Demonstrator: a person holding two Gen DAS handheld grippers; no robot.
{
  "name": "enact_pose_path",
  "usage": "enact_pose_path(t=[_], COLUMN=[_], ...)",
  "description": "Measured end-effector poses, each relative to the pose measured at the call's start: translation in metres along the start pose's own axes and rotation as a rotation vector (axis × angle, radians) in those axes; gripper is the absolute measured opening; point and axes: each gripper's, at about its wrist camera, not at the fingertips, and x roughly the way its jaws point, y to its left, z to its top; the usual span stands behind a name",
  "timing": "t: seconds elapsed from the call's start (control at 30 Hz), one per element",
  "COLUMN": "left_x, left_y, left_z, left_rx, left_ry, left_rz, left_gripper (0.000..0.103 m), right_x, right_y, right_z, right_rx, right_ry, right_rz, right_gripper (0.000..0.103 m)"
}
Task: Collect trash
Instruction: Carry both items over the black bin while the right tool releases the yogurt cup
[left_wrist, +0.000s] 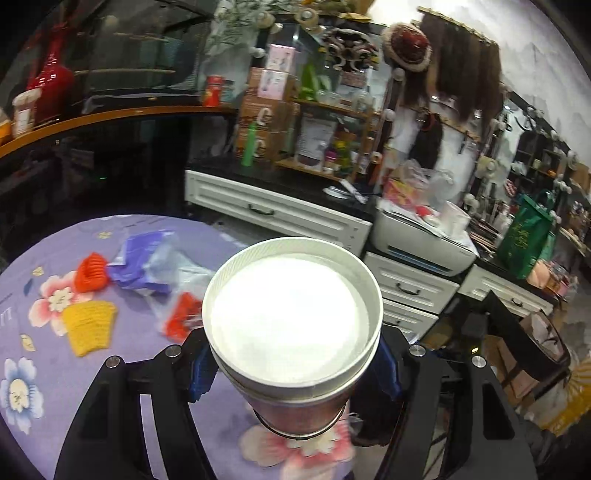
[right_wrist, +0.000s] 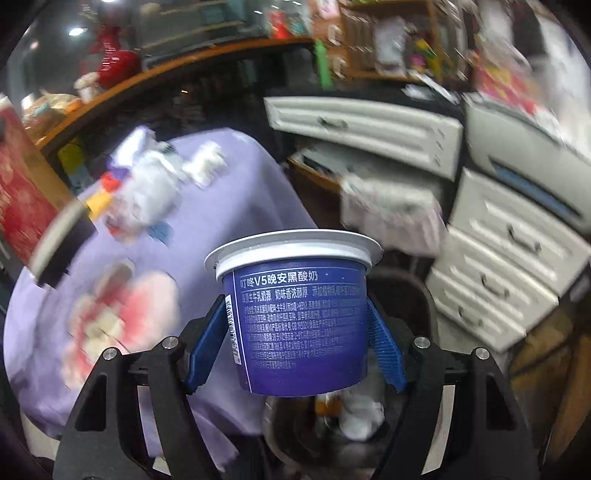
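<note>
both tongs full over the purple table

my left gripper (left_wrist: 293, 363) is clamped on a white-lidded cup (left_wrist: 291, 317), its lid tipped toward the camera above the floral tablecloth (left_wrist: 55, 369), where wrappers (left_wrist: 147, 266) lie. my right gripper (right_wrist: 295, 347) pinches an upright blue yogurt tub (right_wrist: 299, 328) past the table edge, over a bin (right_wrist: 332, 424).

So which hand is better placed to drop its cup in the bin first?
Right. Its hand-held gripper holds the yogurt cup above the bin; the left's cup is over the table.
</note>
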Motion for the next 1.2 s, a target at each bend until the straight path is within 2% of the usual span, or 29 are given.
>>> enact_pose_path(t=[0.17, 0.47, 0.57, 0.9, 1.2], left_x=[0.033, 0.106, 0.126, 0.182, 0.224], left_y=[-0.047, -0.103, -0.114, -0.138, -0.152], left_z=[0.001, -0.020, -0.030, -0.074, -0.123], left_rx=[0.051, 0.074, 0.091, 0.126, 0.154], left_ry=[0.027, 0.122, 0.154, 0.264, 0.375], left_rz=[-0.075, -0.121, -0.114, -0.074, -0.050], left_gripper=[0.068, 0.068, 0.068, 0.068, 0.068], right_x=[0.030, 0.095, 0.103, 0.059, 0.004], right_y=[-0.029, -0.055, -0.059, -0.090, -0.108], right_z=[-0.031, -0.073, -0.083, -0.102, -0.119], right_rx=[0.053, 0.134, 0.135, 0.221, 0.242], right_ry=[0.103, 0.256, 0.284, 0.210, 0.118], right_rz=[-0.044, -0.055, -0.084, -0.123, -0.214], right_gripper=[0.072, 0.074, 0.084, 0.084, 0.084])
